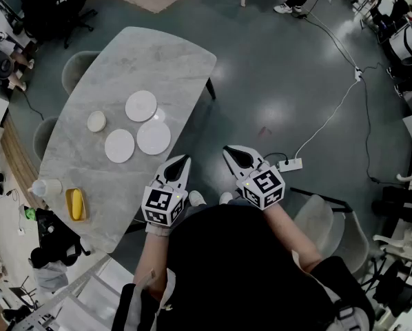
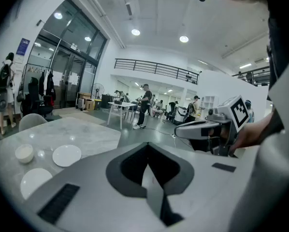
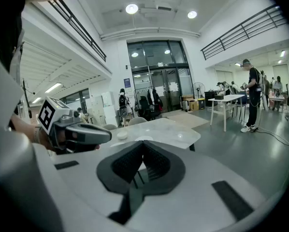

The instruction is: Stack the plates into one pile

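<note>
Three white plates lie apart on the marble table [image 1: 165, 61]: a far one [image 1: 141, 105], a right one [image 1: 153, 137] and a near one [image 1: 119, 145]. A small white dish [image 1: 96, 121] sits to their left. In the left gripper view I see two of the plates [image 2: 66, 154] [image 2: 36, 181] and the small dish [image 2: 24, 152]. My left gripper [image 1: 183, 159] [image 2: 145, 162] is shut and empty, just off the table's near right edge. To its right, over the floor, my right gripper [image 1: 231, 150] [image 3: 143, 149] is also shut and empty. Both are short of the plates.
A yellow tray [image 1: 76, 204] and a white cup [image 1: 46, 187] stand at the table's near left end. Grey chairs [image 1: 78, 64] flank the table's left side. On the floor to the right lie a power strip [image 1: 289, 164] and its cable. Another chair [image 1: 316, 216] is beside me.
</note>
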Motion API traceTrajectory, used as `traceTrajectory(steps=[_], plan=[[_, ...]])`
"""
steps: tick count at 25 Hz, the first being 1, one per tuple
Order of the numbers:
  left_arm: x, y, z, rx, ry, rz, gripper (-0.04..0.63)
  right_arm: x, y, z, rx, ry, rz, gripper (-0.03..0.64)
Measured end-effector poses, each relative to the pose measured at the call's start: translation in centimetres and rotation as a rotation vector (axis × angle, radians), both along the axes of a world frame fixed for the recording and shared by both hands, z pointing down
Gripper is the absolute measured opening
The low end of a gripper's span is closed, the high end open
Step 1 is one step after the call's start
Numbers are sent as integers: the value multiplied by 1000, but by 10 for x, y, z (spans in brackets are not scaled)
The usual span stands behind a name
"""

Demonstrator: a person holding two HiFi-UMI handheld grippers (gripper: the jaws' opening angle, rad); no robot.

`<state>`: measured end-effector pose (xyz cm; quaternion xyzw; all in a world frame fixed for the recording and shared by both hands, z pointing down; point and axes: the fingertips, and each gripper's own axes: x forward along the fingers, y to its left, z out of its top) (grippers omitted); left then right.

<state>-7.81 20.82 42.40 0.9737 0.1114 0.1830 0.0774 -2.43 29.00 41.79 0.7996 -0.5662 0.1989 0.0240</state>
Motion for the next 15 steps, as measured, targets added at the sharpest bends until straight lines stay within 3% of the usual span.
traceTrajectory(steps=[6,15], plan=[[3,-48,8,-27,-9,-19,3,5,-40,2,-14,12,9,15],[10,-105,28,-68,-48,-37,3,24,-81,14,-3,-54,69,17]])
